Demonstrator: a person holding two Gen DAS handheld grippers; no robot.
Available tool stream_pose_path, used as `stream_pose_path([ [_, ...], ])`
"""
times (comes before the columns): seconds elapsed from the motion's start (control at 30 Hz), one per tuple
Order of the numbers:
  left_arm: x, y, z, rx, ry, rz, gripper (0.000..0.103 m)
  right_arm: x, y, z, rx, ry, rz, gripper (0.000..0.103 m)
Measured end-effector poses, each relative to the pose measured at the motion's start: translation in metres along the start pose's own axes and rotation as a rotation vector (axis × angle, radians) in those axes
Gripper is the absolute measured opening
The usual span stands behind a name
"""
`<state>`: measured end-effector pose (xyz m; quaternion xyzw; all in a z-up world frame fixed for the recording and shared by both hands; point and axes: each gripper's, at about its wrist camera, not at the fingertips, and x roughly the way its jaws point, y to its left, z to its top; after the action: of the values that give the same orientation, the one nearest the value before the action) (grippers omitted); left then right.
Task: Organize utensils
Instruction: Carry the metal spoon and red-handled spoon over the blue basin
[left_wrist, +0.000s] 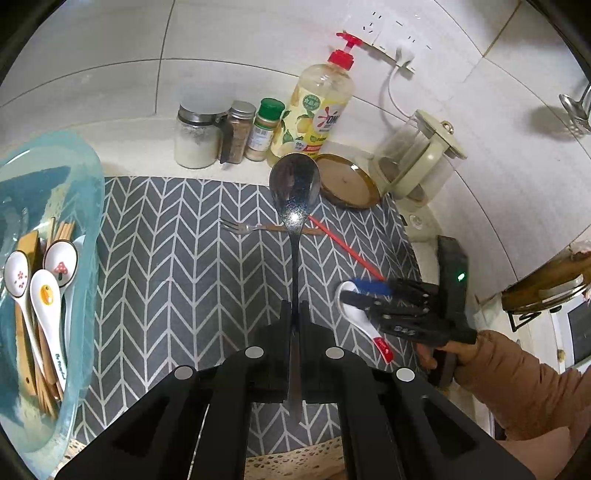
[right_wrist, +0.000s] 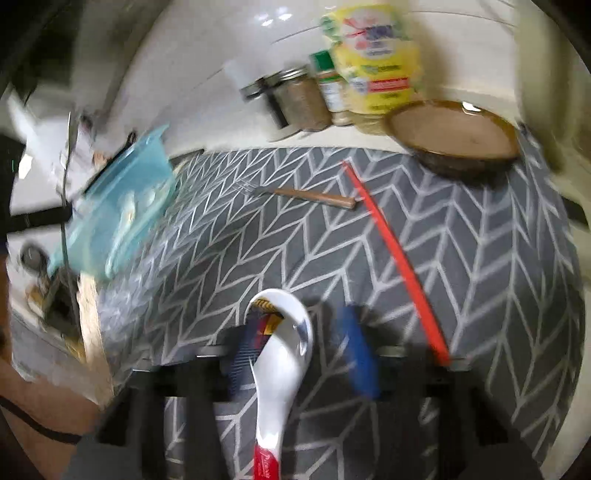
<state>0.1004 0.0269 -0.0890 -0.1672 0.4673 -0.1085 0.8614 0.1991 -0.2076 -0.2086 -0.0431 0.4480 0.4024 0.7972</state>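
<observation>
A grey chevron mat (left_wrist: 184, 266) covers the counter and serves as the reference. At its left edge a blue tub (left_wrist: 83, 206) is seen, with white spoons and wooden utensils lying in it. At the mat's far right corner a brown plate (left_wrist: 347, 181) rests, with a kettle (left_wrist: 417, 162) beside it; a soap bottle (left_wrist: 317, 110) and three jars stand just beyond the far edge. Above the mat's middle, the left gripper (left_wrist: 294, 314) is clamped tight on the handle of a metal spoon (left_wrist: 294, 184). Over the mat's right side, the right gripper (right_wrist: 299, 350) has its jaws narrow, and a white spoon (right_wrist: 282, 343) with a red handle end lies between them; whether the pads press on it cannot be told. On the mat's far part a fork (left_wrist: 258, 229) and a red chopstick (left_wrist: 345, 247) are lying.
</observation>
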Motion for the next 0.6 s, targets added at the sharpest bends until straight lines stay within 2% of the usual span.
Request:
stream_pose_path([
  [0.1,0.000,-0.002,0.000,-0.006,-0.005,0.002,0.004,-0.001,0.025,-0.008,-0.135,0.002,-0.049,0.009],
  [0.13,0.000,-0.001,0.000,-0.009,-0.009,0.004,0.004,-0.004,0.030,-0.009,-0.142,-0.007,-0.062,0.006],
  [0.33,-0.005,0.001,0.001,-0.012,-0.026,-0.004,0.004,-0.039,0.035,-0.005,-0.013,-0.138,-0.021,0.005],
  [0.5,-0.019,0.002,0.004,0.001,-0.053,-0.011,0.004,-0.068,0.054,0.010,0.016,-0.256,-0.013,0.005],
  [0.6,-0.041,0.007,0.009,-0.001,-0.091,-0.024,0.004,-0.082,0.072,0.030,0.009,-0.309,-0.011,0.005],
])
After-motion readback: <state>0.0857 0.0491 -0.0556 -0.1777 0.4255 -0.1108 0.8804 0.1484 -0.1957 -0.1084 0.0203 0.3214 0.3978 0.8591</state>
